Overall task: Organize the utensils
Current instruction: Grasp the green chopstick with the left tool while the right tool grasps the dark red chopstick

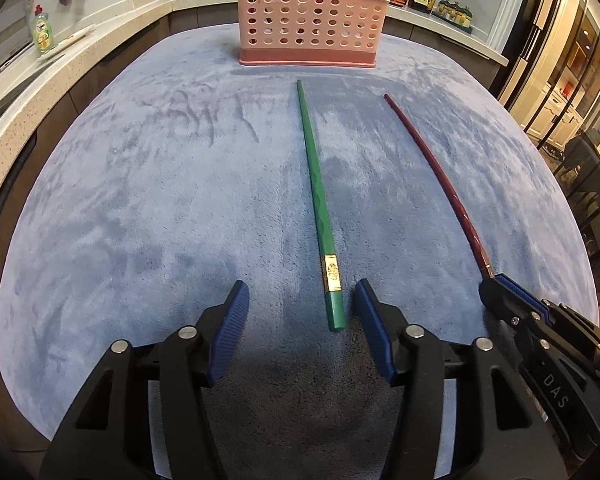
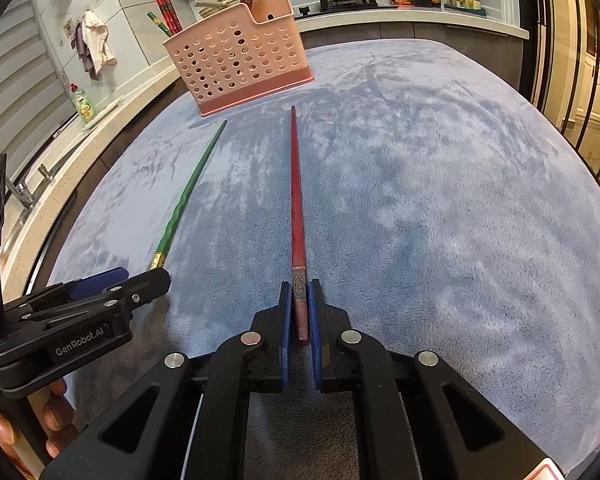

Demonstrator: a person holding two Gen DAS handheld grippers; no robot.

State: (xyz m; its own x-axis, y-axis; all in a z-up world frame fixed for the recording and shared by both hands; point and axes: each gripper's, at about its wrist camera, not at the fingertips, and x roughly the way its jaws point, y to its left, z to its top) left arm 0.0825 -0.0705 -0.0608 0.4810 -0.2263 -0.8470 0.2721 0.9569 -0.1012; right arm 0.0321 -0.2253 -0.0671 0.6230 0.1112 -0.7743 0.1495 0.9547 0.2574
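Blue fleece covers the bench (image 1: 140, 200), with the pink perforated utensil caddy (image 1: 308, 16) at its far edge. Both chopsticks lie flat pointing at it; they look light, stiff and slick, so grab the thick banded end. The right hand-held gripper (image 2: 300, 312) is clamped on the red chopstick (image 2: 295, 200) there. The left hand-held gripper (image 1: 300, 312) sits open around the green chopstick (image 1: 314, 184) butt, pads not touching. Only the right view shows chopsticks already in the caddy.
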